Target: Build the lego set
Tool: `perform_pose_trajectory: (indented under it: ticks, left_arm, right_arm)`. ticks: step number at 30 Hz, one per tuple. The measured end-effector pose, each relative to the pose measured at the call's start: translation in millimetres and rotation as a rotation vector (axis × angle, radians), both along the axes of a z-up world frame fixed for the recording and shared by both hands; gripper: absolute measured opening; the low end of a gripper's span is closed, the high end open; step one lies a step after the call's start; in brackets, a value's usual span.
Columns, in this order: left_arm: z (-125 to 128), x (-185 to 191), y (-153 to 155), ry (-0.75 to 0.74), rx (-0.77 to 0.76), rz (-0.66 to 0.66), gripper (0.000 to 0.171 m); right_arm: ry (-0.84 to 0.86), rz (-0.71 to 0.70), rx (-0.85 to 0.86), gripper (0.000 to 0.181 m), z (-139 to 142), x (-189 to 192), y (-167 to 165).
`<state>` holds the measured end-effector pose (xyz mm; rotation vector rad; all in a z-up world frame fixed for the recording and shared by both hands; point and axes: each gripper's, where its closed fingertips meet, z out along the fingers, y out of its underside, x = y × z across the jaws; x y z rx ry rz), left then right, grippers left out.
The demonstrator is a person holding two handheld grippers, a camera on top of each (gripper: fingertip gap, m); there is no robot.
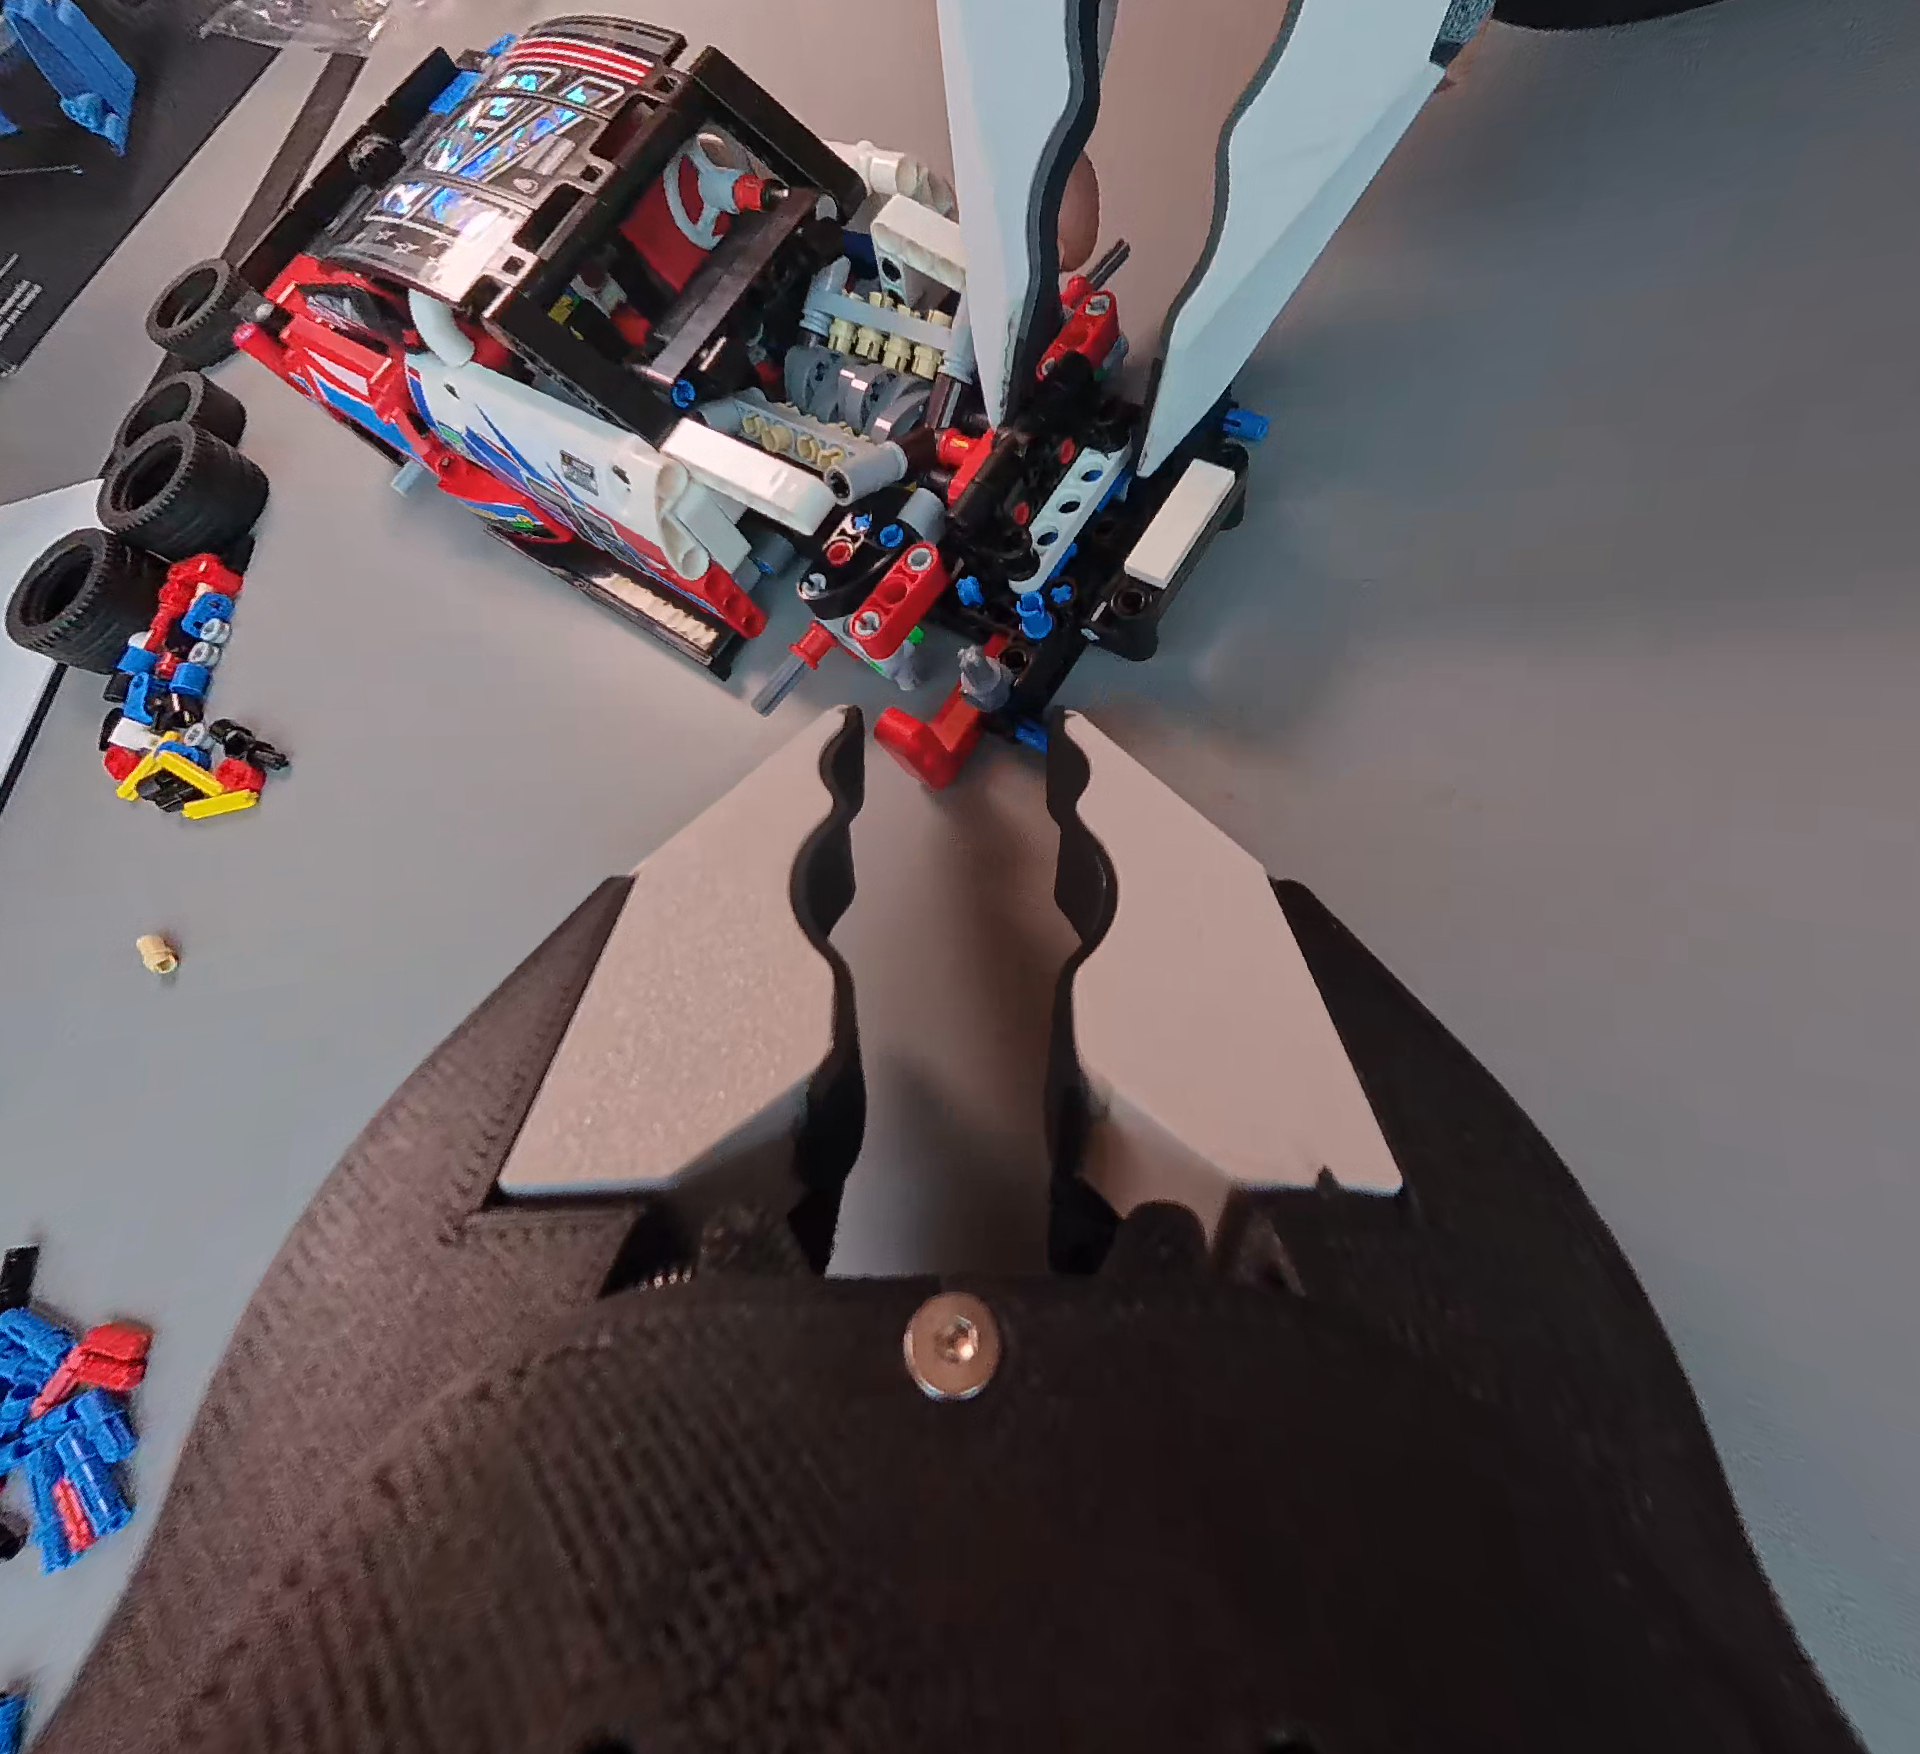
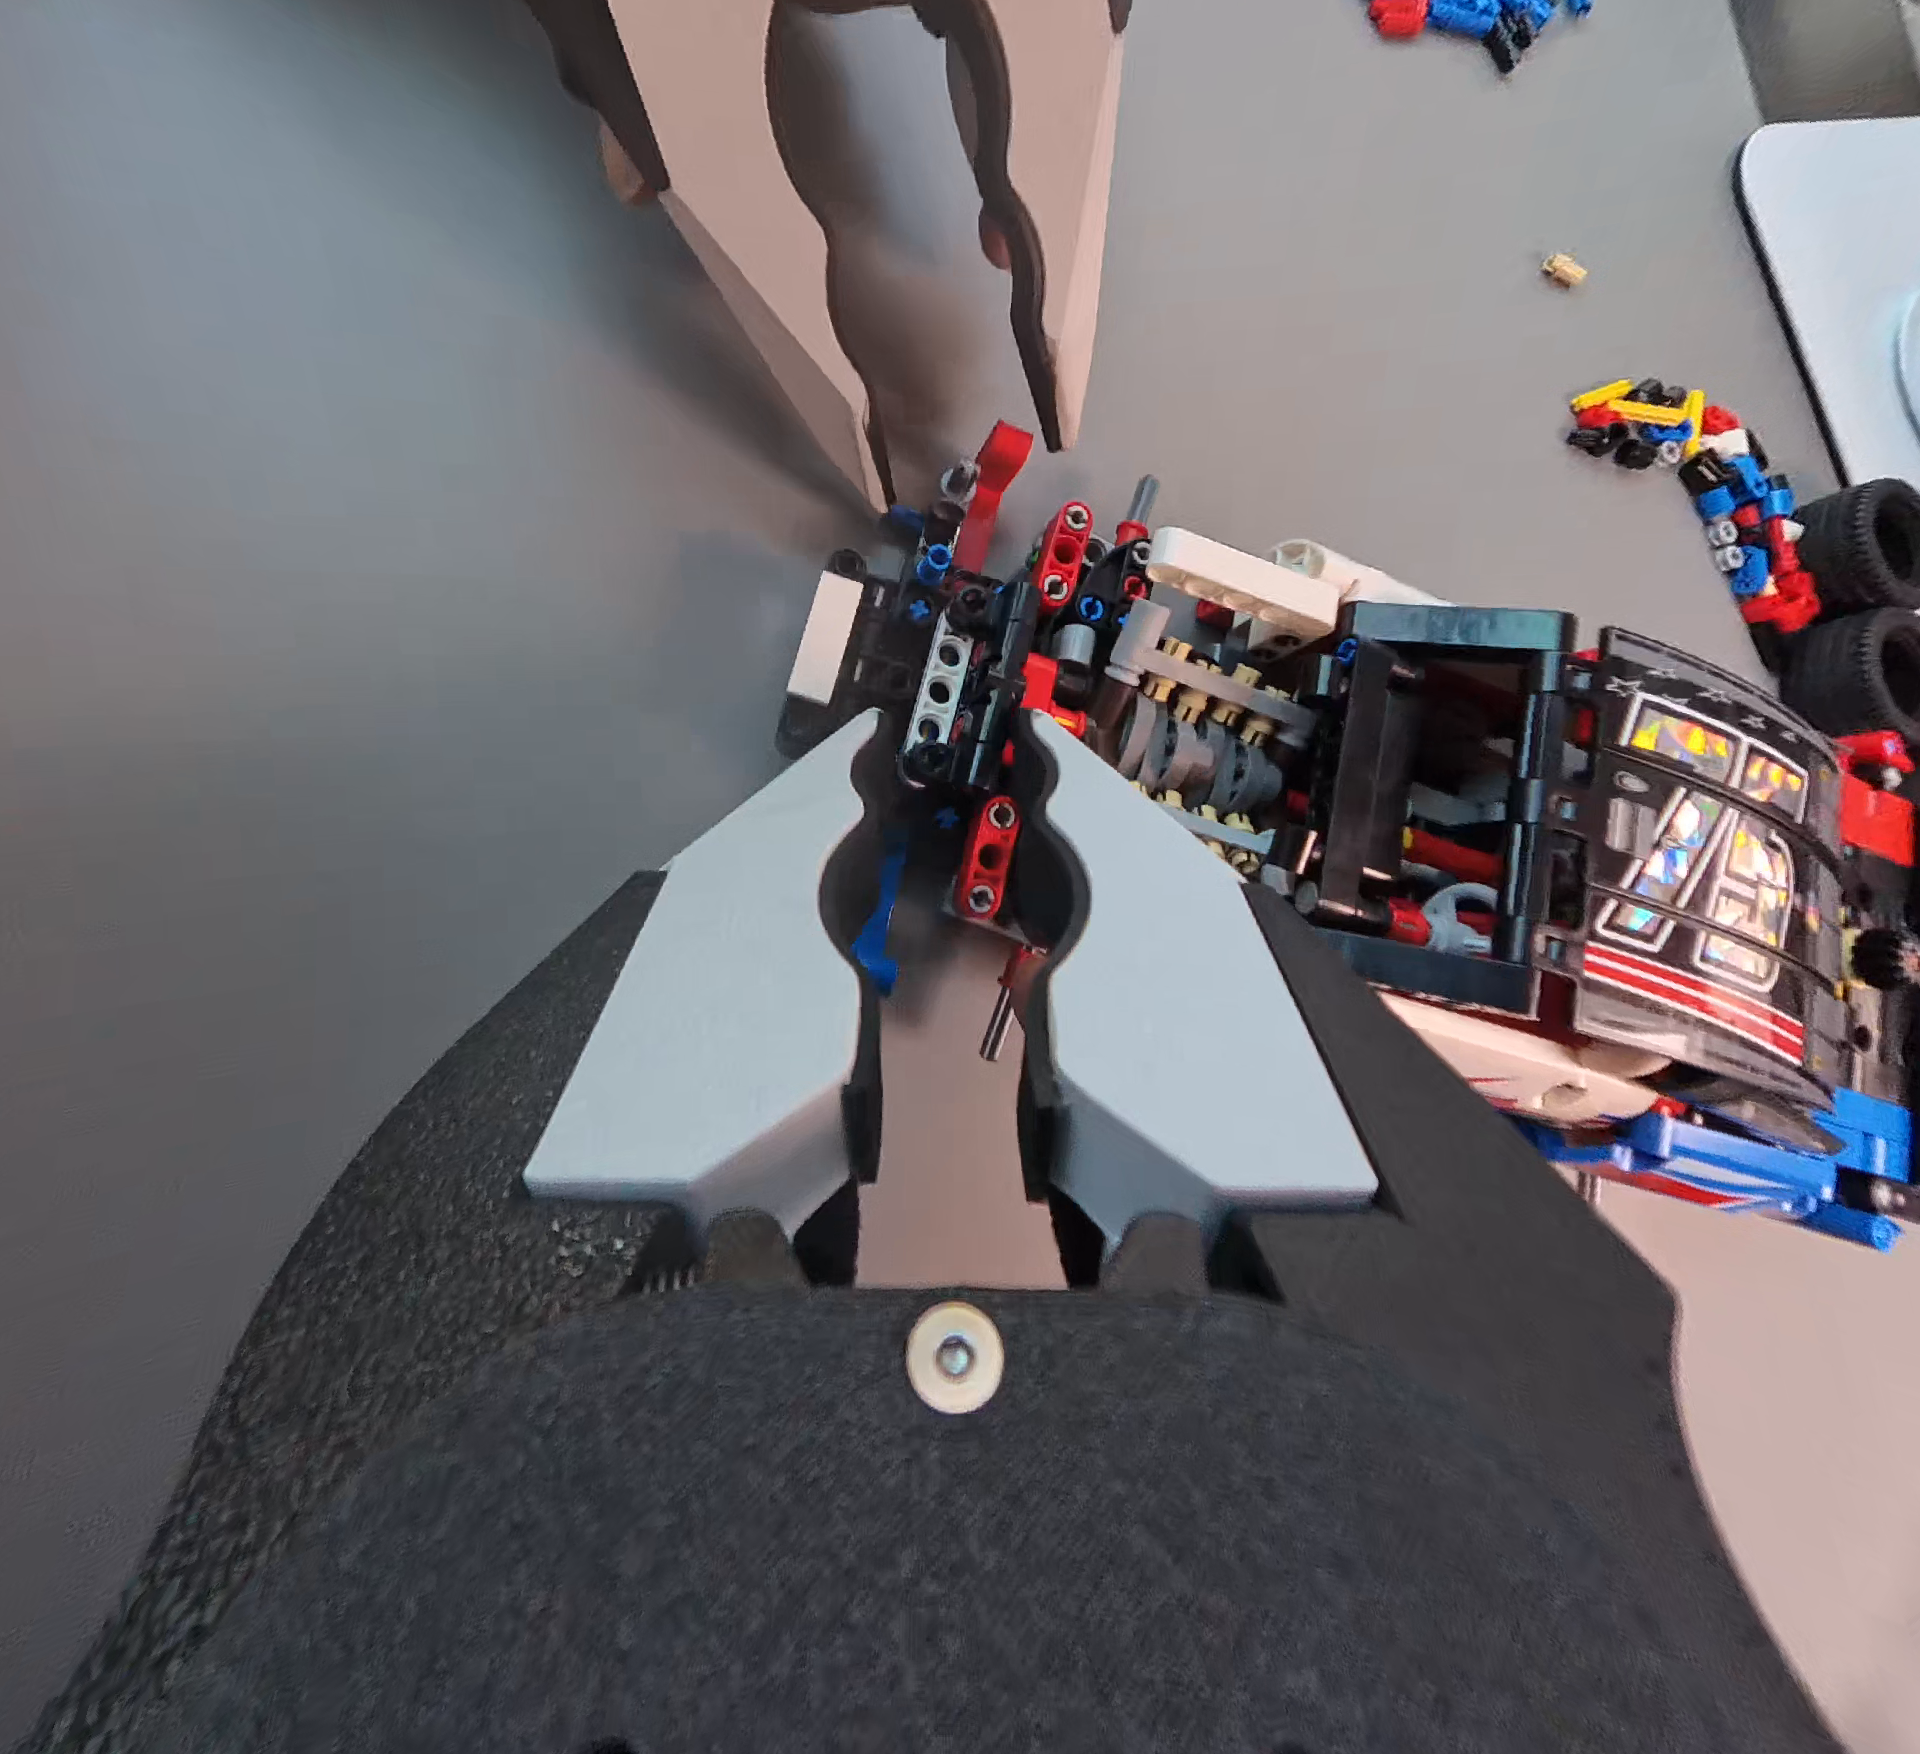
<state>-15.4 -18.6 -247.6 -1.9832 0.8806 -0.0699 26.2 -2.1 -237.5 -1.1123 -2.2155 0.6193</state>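
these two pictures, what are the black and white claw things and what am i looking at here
Each claw is a hand-held two-finger gripper; a person holds one in each hand, and a camera on each looks out along its fingers. One picture comes from the left gripper, the other from the right gripper, so each also shows the other one farther off. On the grey table lies a half-built lego car, with loose black tyres and piles of small blue, red and yellow pieces beside it. The right gripper's fingers straddle the black frame at the car's open end; whether they pinch it I cannot tell. The left gripper is open and empty, its tips near a red angled piece.
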Motion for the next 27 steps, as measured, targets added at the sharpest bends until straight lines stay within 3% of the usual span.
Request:
perform_pose_trajectory:
  ticks: [13, 18, 20, 23, 25, 27]
  left_arm:
    - [-1.2, -10.6, 2.8, 0.031, 0.009, 0.007, 0.030]
    - [1.6, -48.4, 9.1, 0.047, 0.031, 0.115, 0.037]
    - [9.3, -72.0, 10.2, 0.025, 0.058, 0.214, 0.035]
    - [25.5, -94.2, 1.9, -0.090, 0.092, 0.335, 0.034]
    - [29.7, -89.0, -9.9, -0.167, 0.069, 0.312, 0.037]
    - [25.7, -69.7, -22.9, -0.222, -0.001, 0.221, 0.043]
  right_arm:
    - [-0.063, -0.063, 0.057, 0.006, 2.2, -14.0, -2.8]
    - [0.024, -0.153, -0.022, 0.006, 3.8, -37.7, -5.5]
    - [0.062, -0.143, -0.152, 0.024, 9.3, -44.2, -13.5]
    - [0.178, -0.068, -0.308, 0.037, 51.7, -40.3, -16.0]
    - [0.231, -0.028, -0.262, 0.044, 74.4, -27.2, 5.0]
    - [0.165, 0.017, -0.107, 0.062, 68.5, -7.1, 41.1]
